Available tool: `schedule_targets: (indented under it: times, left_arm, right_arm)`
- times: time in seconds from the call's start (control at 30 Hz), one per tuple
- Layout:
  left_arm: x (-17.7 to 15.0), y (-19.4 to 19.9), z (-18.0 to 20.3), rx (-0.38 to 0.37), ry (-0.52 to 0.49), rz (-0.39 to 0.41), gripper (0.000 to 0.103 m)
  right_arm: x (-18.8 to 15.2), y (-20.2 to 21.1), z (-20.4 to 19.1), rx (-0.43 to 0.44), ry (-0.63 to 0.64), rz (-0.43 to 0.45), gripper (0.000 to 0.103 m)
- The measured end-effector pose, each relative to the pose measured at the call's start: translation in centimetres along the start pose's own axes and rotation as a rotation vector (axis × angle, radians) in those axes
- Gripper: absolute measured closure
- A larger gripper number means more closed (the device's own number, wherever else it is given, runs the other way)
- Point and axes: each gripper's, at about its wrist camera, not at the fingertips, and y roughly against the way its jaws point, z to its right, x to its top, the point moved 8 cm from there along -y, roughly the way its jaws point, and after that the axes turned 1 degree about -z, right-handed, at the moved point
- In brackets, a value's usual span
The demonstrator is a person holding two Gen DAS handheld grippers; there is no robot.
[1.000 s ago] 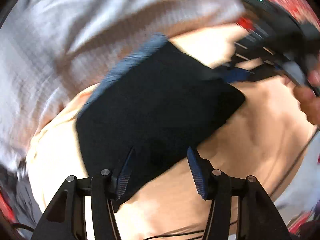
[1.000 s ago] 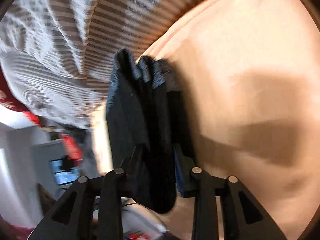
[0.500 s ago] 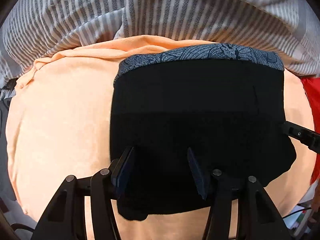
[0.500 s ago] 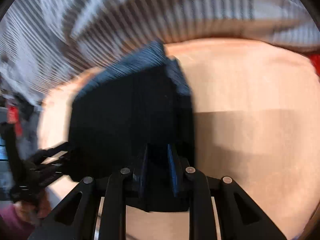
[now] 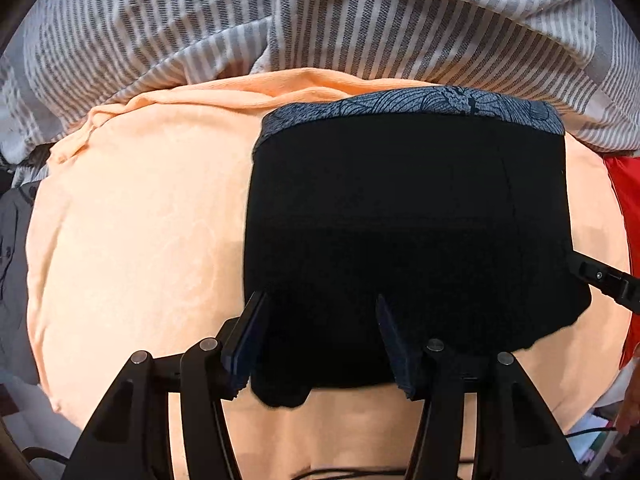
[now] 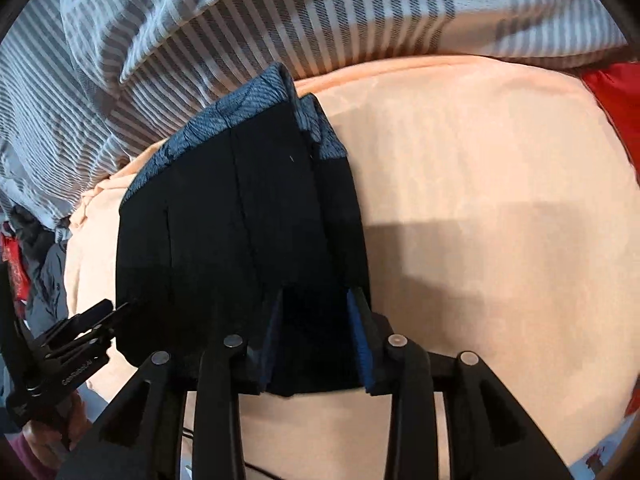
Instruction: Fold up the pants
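Note:
Black pants (image 5: 400, 220) with a blue patterned waistband (image 5: 420, 106) lie folded into a flat rectangle on a peach sheet (image 5: 140, 240). My left gripper (image 5: 320, 320) points down over their near left corner, open, with black cloth lying flat between its fingers. My right gripper (image 6: 316, 320) stands at the near right edge of the pants (image 6: 240, 220); its jaws are opening, with the stacked cloth layers between the pads. One tip of the right gripper (image 5: 600, 280) shows at the pants' right edge. The left gripper (image 6: 92, 320) shows at their left edge.
A grey and white striped blanket (image 5: 320, 28) is bunched up behind the peach sheet. Red cloth (image 5: 624, 208) lies to the right, grey clothing (image 5: 16, 240) to the left. A person's hand (image 6: 44, 444) holds the left gripper. The peach sheet (image 6: 480, 240) stretches right of the pants.
The pants hung bunched in the right gripper and now lie flat and square on the sheet. The right jaws narrowed, then widened. The left gripper swung over the near corner.

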Motion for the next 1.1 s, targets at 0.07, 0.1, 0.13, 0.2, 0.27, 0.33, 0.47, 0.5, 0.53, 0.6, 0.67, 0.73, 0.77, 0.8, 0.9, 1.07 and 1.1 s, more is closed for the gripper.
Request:
schedule_targets:
  times: [0.07,0.1,0.13,0.2,0.27,0.33,0.47,0.5,0.53,0.6,0.67,0.73,0.77,0.8,0.9,1.07,1.1]
  left_arm:
    - [-0.6,0.5,-0.3,0.013,-0.003,-0.006,0.046]
    - [-0.8,0.7,-0.4,0.018,-0.002,-0.008,0.046]
    - [-1.0,0.9,-0.6,0.020,0.004,-0.013,0.041]
    - [-1.3,1.3,-1.0,0.019,0.018,-0.018,0.020]
    - [-1.6,1.8,-1.2,0.017,0.024,-0.013,0.019]
    - [-2.0,2.4,-1.3,0.017,0.023,-0.017,0.019]
    - [-2.4,3.3,-1.5,0.009,0.023,-0.029,0.019]
    - [-2.5,3.6,-1.6,0.012,0.020,-0.030,0.019]
    - [-2.6,3.7,-1.7,0.015,0.019,-0.034,0.019]
    - [-2.7,3.8,-2.0,0.010,0.027,-0.046,0.019]
    - [-2.4,3.9,-2.4,0.002,0.043,-0.050,0.019]
    - [-1.5,3.6,-3.1,-0.020,0.069,-0.047,0.019]
    - [-1.2,3.3,-3.4,-0.035,0.078,-0.052,0.019]
    - [-0.9,3.1,-3.8,-0.048,0.088,-0.060,0.019]
    - [0.2,2.4,-4.6,-0.082,0.102,-0.069,0.019]
    - [2.2,2.0,-5.9,-0.067,0.139,-0.039,0.019]
    - [2.5,2.0,-6.0,-0.054,0.141,-0.035,0.019]
  right_arm:
    - [-0.5,0.4,0.1,-0.016,0.004,-0.005,0.064]
    - [-0.7,0.5,0.1,-0.024,0.004,-0.012,0.063]
    - [-1.0,0.6,0.2,-0.036,0.001,-0.020,0.062]
    - [-1.5,1.0,0.6,-0.051,-0.007,-0.029,0.060]
    - [-2.1,1.3,0.7,-0.058,-0.018,-0.040,0.059]
    - [-2.7,1.7,0.7,-0.070,-0.021,-0.053,0.056]
    - [-4.0,2.1,0.3,-0.089,-0.013,-0.081,0.052]
    - [-4.2,2.2,0.3,-0.088,-0.012,-0.087,0.051]
    - [-4.6,2.3,0.2,-0.080,-0.013,-0.094,0.048]
    - [-5.1,2.5,0.3,-0.065,-0.023,-0.100,0.034]
    - [-5.4,2.8,0.2,-0.037,-0.029,-0.095,0.026]
    - [-5.5,3.0,0.4,-0.014,-0.034,-0.090,0.023]
    - [-5.5,3.0,0.5,-0.008,-0.037,-0.090,0.023]
    - [-5.4,3.0,0.7,-0.003,-0.039,-0.090,0.023]
    - [-5.1,3.0,1.7,0.004,-0.054,-0.086,0.023]
    - [-3.7,2.8,2.6,0.053,-0.085,-0.068,0.022]
    - [-3.5,2.7,2.7,0.056,-0.094,-0.067,0.022]
